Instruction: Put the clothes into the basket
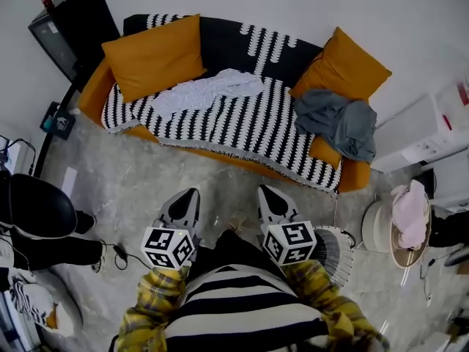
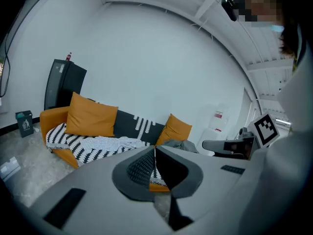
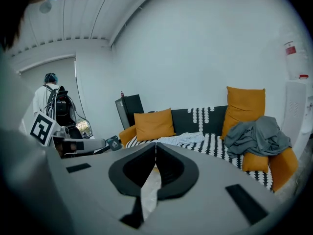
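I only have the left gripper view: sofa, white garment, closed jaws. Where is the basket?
Observer: In the head view, a white slatted basket stands on the floor, just right of the right gripper.
Operator: Is that gripper carrying anything?
Observer: No. In the right gripper view its jaws are together with nothing between them.
Operator: Any clothes besides the white one?
Observer: A grey garment is heaped at the right end of the sofa, in front of an orange cushion.
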Available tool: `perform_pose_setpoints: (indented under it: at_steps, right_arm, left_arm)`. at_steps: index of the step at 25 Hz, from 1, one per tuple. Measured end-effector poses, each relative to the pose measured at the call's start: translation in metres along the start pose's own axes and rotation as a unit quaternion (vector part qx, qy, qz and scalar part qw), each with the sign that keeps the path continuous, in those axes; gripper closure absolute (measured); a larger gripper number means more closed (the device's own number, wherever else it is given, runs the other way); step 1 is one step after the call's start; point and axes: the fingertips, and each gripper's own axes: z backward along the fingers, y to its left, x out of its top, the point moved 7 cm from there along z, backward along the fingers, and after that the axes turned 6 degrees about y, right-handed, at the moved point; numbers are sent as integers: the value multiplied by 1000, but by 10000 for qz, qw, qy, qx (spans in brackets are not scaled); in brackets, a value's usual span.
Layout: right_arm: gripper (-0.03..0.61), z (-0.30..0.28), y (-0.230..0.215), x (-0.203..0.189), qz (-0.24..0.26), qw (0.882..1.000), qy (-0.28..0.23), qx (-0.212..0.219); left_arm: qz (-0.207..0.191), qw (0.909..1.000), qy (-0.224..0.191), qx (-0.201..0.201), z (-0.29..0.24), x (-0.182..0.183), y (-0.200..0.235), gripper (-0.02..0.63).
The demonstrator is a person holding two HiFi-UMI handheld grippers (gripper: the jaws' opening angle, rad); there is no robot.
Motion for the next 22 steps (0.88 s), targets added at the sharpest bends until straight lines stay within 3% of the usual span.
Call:
perform_pose_setpoints:
  at_steps: [10,22]
  right_arm:
    - [552,-83,-52,47,38,9997,234,105]
    - [552,-129,-80,57,-166,9985,406,323]
  left_arm:
    - [-42,9991,300,-294,-108,50,23,594]
    - [-34,9976,618,-299,-161,62,44,594]
